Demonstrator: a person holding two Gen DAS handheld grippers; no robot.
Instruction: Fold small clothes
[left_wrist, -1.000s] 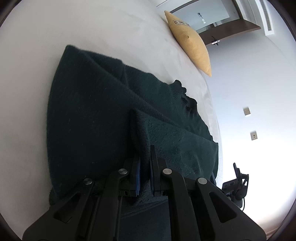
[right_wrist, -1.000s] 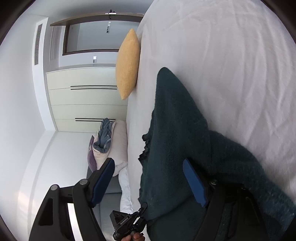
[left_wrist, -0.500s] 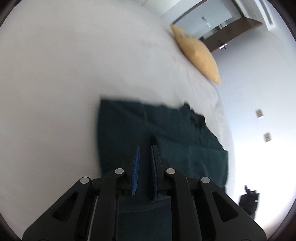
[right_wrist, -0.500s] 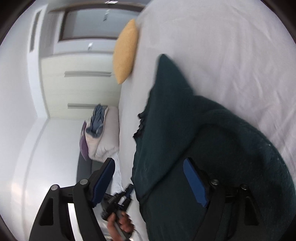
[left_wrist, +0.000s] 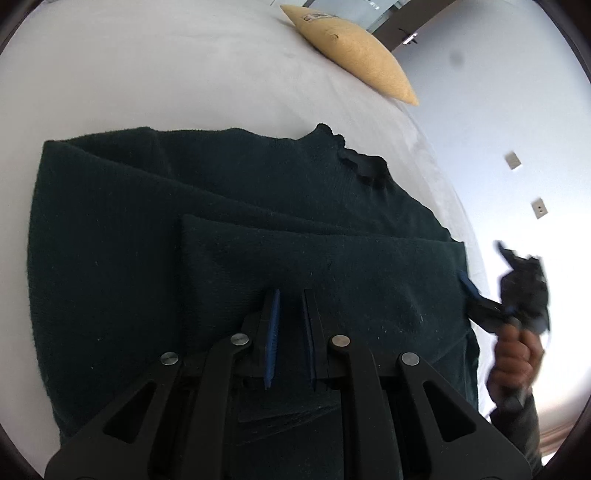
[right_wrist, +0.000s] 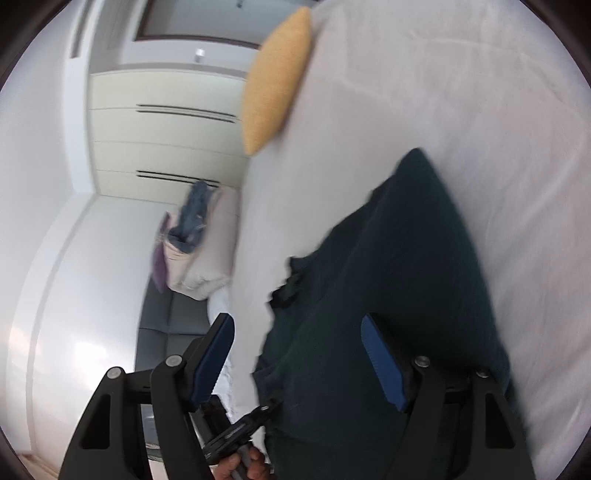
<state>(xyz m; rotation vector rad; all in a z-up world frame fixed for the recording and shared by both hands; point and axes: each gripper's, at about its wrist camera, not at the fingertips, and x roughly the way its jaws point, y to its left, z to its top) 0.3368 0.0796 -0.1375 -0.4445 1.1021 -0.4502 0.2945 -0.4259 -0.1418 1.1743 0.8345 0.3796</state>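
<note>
A dark green sweater (left_wrist: 221, 206) lies spread on the white bed (left_wrist: 147, 74), with one part folded over its middle. My left gripper (left_wrist: 290, 295) hovers over that folded part. Its blue pads stand almost together and I see no cloth pinched between them. In the right wrist view the sweater (right_wrist: 406, 277) runs along the bed's edge. My right gripper (right_wrist: 297, 325) straddles its near edge with the jaws wide and closing, and the pads press on nothing. A person's hand (left_wrist: 513, 354) holds the right gripper (left_wrist: 480, 295) at the sweater's right edge.
A yellow pillow (left_wrist: 354, 48) lies at the far end of the bed (right_wrist: 461, 92). Beyond the bed's edge stand a cream wardrobe (right_wrist: 166, 140) and a grey sofa (right_wrist: 162, 321) with a pile of clothes (right_wrist: 192, 229) on it.
The fold that my left gripper pinched a second ago now lies flat, and the gripper has drawn back over it. My right gripper's jaws have narrowed a little and its view has swung.
</note>
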